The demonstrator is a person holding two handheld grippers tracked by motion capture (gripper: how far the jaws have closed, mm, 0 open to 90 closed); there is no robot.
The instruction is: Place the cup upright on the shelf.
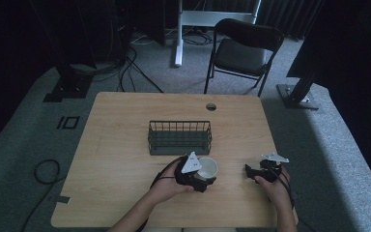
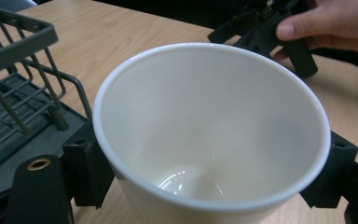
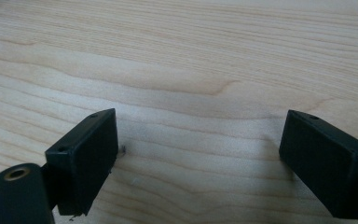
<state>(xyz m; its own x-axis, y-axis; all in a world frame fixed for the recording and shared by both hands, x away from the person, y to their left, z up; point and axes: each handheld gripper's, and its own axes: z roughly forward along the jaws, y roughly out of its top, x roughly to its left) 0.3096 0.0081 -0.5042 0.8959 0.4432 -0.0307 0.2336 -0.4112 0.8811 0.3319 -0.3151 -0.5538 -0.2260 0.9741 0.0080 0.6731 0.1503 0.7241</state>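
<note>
A white cup [image 1: 208, 167] stands in front of the wire basket [image 1: 179, 137] near the table's middle. My left gripper [image 1: 199, 177] is shut on the cup [image 2: 209, 135], one black jaw pressed to each side of its wall; the cup is empty inside. In the left gripper view my left gripper [image 2: 209, 172] looks straight into the cup's mouth. My right gripper [image 1: 256, 171] rests to the right of the cup, apart from it. Its jaws stand wide open over bare wood, so my right gripper [image 3: 209, 158] holds nothing.
The dark wire basket [image 2: 18, 42] sits just behind and left of the cup. A hand [image 2: 326, 23] holds the right gripper [image 2: 270, 32] beyond the cup. A cable hole [image 1: 211, 106] marks the table's far edge, and a folding chair [image 1: 244, 50] stands behind it.
</note>
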